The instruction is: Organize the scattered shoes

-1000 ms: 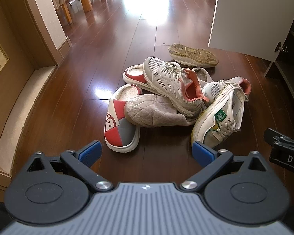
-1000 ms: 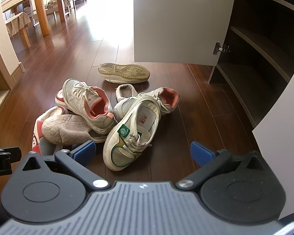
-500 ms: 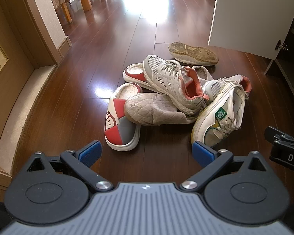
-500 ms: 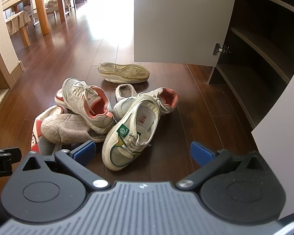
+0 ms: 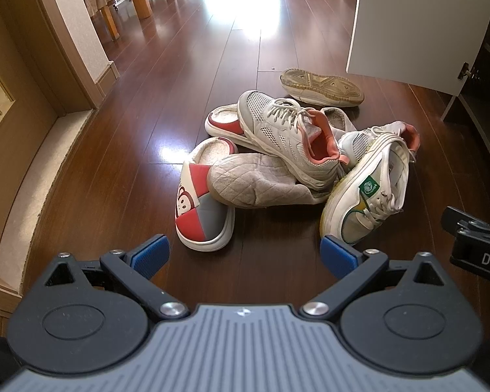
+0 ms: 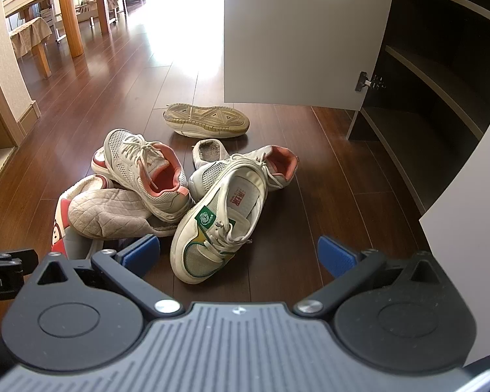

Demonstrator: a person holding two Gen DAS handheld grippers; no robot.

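Seven shoes lie heaped on the wooden floor (image 5: 121,170), all in front of both grippers and none yet on a shelf. Leftmost, the cartoon slipper (image 5: 201,215) in red and grey sits toe toward the camera, with the quilted beige slipper (image 5: 254,183) lying across its right side. Behind these a second red-lined slipper (image 5: 223,124) is partly covered by the mesh sneaker with pink lining (image 5: 290,137), which rests on the quilted one. Further right, its mate (image 6: 245,170) lies against a grey slipper (image 6: 210,152) and under the white sneaker with the green tag (image 6: 219,225) — that one is tilted, heel propped on the pile, toe on the floor. Beyond the heap, apart from it, an overturned shoe (image 6: 205,121) shows its sole near the foot of the white cabinet door (image 6: 303,36). At the right edge of the floor the open shoe cabinet (image 6: 441,78) shows dark shelves. Left gripper (image 5: 243,254) hangs released, fingers wide apart, just short of the cartoon slipper. Right gripper (image 6: 238,256) likewise stands released and grasps nothing — the green-tagged sneaker's toe lies between its blue pads (image 6: 334,254).
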